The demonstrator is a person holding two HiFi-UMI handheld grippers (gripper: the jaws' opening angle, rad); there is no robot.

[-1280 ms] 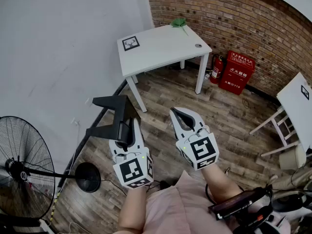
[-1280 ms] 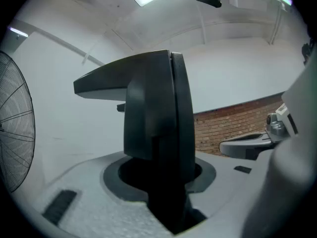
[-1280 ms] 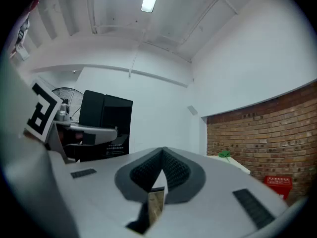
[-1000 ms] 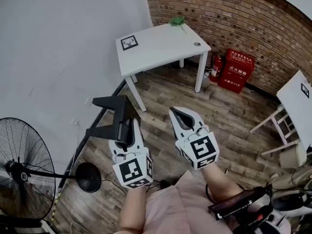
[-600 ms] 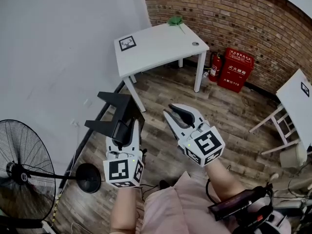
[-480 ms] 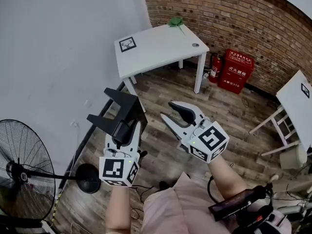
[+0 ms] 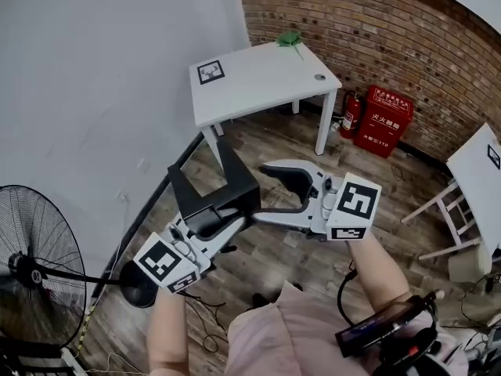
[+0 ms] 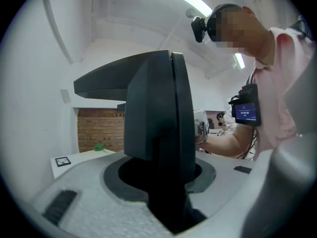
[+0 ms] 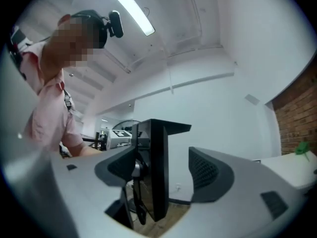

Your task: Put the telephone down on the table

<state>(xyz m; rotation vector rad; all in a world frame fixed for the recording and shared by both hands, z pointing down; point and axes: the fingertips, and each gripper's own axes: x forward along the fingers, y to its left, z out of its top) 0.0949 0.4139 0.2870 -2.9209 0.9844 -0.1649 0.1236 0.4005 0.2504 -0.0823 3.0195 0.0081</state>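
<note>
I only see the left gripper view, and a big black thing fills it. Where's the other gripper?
Observer: The right gripper is just beside the telephone, jaws opening, with the telephone's edge between them but not squeezed.
Operator: Is the telephone over the table?
Observer: No. Below it lies wooden floor; the white table stands farther off, near the brick wall.

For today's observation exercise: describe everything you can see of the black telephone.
The telephone is black, matte and plastic-looking, an angular body with a flat slab jutting from it. It hangs tilted over the wooden floor, short of the white table. The left gripper clamps its base; the right gripper, jaws opening, flanks it.
</note>
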